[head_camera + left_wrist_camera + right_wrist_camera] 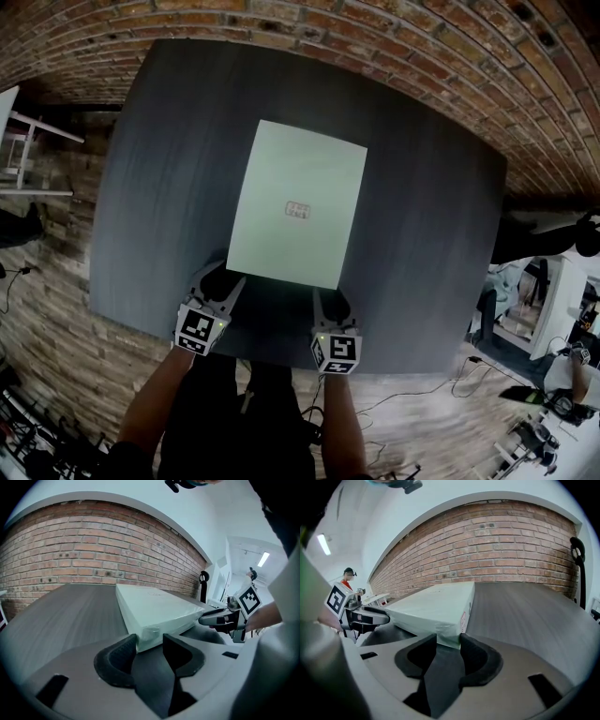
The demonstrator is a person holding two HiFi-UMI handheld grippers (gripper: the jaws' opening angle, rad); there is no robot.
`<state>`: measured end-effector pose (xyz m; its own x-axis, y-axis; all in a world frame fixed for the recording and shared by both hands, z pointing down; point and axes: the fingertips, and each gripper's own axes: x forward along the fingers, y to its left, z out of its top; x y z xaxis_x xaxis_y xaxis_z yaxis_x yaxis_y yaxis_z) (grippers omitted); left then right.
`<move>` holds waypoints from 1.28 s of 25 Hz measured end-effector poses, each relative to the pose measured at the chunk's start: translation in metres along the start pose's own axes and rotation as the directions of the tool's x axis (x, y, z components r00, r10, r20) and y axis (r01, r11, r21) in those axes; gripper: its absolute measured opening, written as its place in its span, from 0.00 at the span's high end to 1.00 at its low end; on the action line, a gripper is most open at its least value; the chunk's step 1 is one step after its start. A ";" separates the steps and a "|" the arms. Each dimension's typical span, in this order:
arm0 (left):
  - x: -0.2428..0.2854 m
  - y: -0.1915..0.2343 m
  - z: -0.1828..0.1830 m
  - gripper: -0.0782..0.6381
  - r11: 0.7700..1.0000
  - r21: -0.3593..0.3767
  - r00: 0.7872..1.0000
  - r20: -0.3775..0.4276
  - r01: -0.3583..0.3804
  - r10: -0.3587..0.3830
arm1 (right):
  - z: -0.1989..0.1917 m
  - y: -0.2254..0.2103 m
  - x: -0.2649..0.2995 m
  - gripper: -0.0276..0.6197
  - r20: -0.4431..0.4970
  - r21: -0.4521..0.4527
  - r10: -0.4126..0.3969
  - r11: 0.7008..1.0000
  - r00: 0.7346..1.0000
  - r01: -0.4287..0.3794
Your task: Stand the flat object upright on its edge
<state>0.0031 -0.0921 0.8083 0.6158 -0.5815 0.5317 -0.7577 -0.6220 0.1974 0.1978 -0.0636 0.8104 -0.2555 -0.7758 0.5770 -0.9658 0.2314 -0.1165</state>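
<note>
The left gripper is closed on the lower left corner of the flat box. In the left gripper view that corner is seated between the two pads, which are held apart by the box's thickness. The right gripper is clamped in the same way on the lower right corner, with a pad pressed against each face. The pale green box is positioned at the centre of the dark table, broad face up. A small red mark is printed mid-face. A brick wall is seen beyond the table.
</note>
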 end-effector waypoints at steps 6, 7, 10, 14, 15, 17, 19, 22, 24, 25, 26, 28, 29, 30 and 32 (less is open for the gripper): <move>-0.012 -0.009 -0.001 0.65 1.000 0.004 1.000 0.008 0.012 -0.012 | 0.000 0.004 -0.012 0.69 0.006 0.019 0.006 1.000 1.000 -0.006; -0.015 -0.009 -0.001 0.65 1.000 0.000 1.000 0.012 0.012 -0.012 | 0.000 0.006 -0.014 0.69 0.008 0.020 0.013 1.000 1.000 -0.013; -0.022 -0.013 0.001 0.65 1.000 0.003 1.000 0.015 0.009 -0.009 | 0.002 0.008 -0.021 0.69 0.014 0.017 0.020 1.000 1.000 -0.020; -0.032 -0.020 0.004 0.65 1.000 0.010 1.000 0.019 0.012 -0.012 | 0.007 0.012 -0.031 0.69 0.023 0.014 0.016 1.000 1.000 -0.017; -0.036 -0.021 0.007 0.65 1.000 0.013 1.000 0.023 0.012 -0.012 | 0.010 0.014 -0.034 0.69 0.027 0.015 0.015 1.000 1.000 -0.015; -0.042 -0.022 0.011 0.65 1.000 0.017 0.999 0.031 0.011 -0.012 | 0.015 0.017 -0.039 0.69 0.035 0.018 0.011 1.000 0.999 -0.011; -0.048 -0.025 0.014 0.65 1.000 0.024 0.999 0.034 0.012 -0.013 | 0.018 0.020 -0.045 0.69 0.042 0.019 0.009 1.000 0.999 -0.010; -0.056 -0.028 0.019 0.65 0.999 0.030 0.999 0.032 0.011 -0.012 | 0.024 0.024 -0.053 0.69 0.045 0.013 0.017 1.000 0.999 -0.018; -0.060 -0.029 0.024 0.65 1.000 0.025 0.999 0.038 0.010 -0.011 | 0.027 0.026 -0.057 0.69 0.047 0.004 0.021 1.000 0.999 -0.021; -0.063 -0.029 0.025 0.65 1.000 0.025 0.999 0.040 0.009 -0.010 | 0.029 0.027 -0.059 0.69 0.049 0.000 0.023 1.000 0.999 -0.023; -0.065 -0.030 0.027 0.65 1.000 0.028 0.999 0.041 0.008 -0.009 | 0.031 0.028 -0.061 0.69 0.052 -0.003 0.025 1.000 0.998 -0.025; -0.070 -0.032 0.030 0.65 0.999 0.041 0.999 0.040 0.010 -0.011 | 0.035 0.031 -0.066 0.69 0.056 -0.008 0.026 1.000 0.998 -0.026; -0.072 -0.032 0.031 0.65 0.999 0.052 0.999 0.039 0.012 -0.014 | 0.037 0.032 -0.068 0.69 0.058 -0.010 0.025 1.000 0.998 -0.025; -0.074 -0.033 0.032 0.65 0.998 0.063 0.999 0.038 0.015 -0.017 | 0.039 0.033 -0.070 0.69 0.061 -0.012 0.023 1.000 0.998 -0.023; -0.080 -0.035 0.036 0.65 0.997 0.071 0.999 0.037 0.022 -0.025 | 0.042 0.035 -0.075 0.69 0.065 -0.013 0.020 1.000 0.998 -0.020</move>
<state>-0.0114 -0.0426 0.7297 0.6423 -0.5848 0.4955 -0.7266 -0.6703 0.1507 0.1814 -0.0221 0.7288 -0.2774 -0.8072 0.5210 -0.9600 0.2543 -0.1172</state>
